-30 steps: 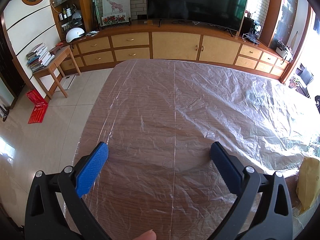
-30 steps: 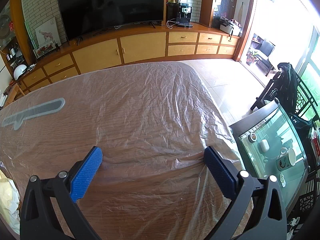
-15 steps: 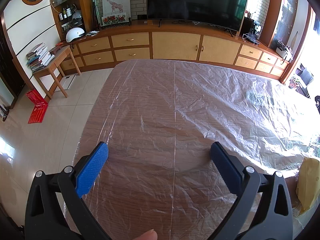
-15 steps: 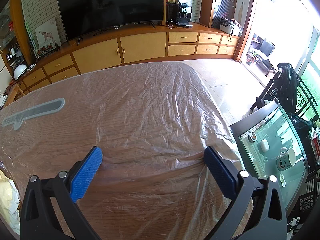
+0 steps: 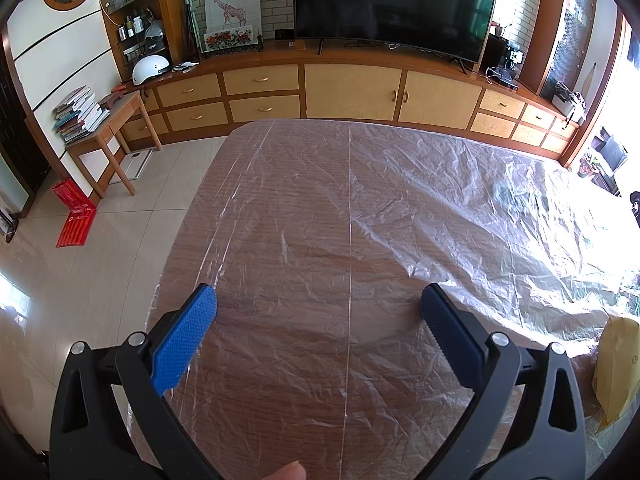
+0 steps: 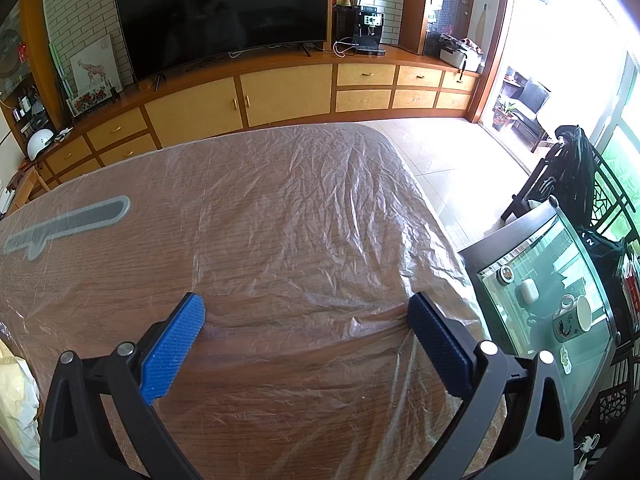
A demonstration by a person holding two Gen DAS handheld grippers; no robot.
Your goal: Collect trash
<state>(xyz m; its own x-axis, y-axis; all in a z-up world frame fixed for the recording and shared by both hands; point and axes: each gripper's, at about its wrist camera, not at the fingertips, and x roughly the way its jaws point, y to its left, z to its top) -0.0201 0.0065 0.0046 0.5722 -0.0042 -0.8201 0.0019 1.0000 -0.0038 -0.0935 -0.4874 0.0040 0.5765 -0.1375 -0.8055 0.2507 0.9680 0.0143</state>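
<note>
Both tongs, left tongs (image 5: 318, 300) and right tongs (image 6: 306, 310), hover spread wide and empty over the plastic-covered counter (image 5: 320, 208), apparently poised to begin; crumpled yellowish paper (image 5: 616, 364) lies between them, near.

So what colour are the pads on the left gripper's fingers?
Bright blue with a fine textured grip, on black fingers; clearest in the left wrist view.
</note>
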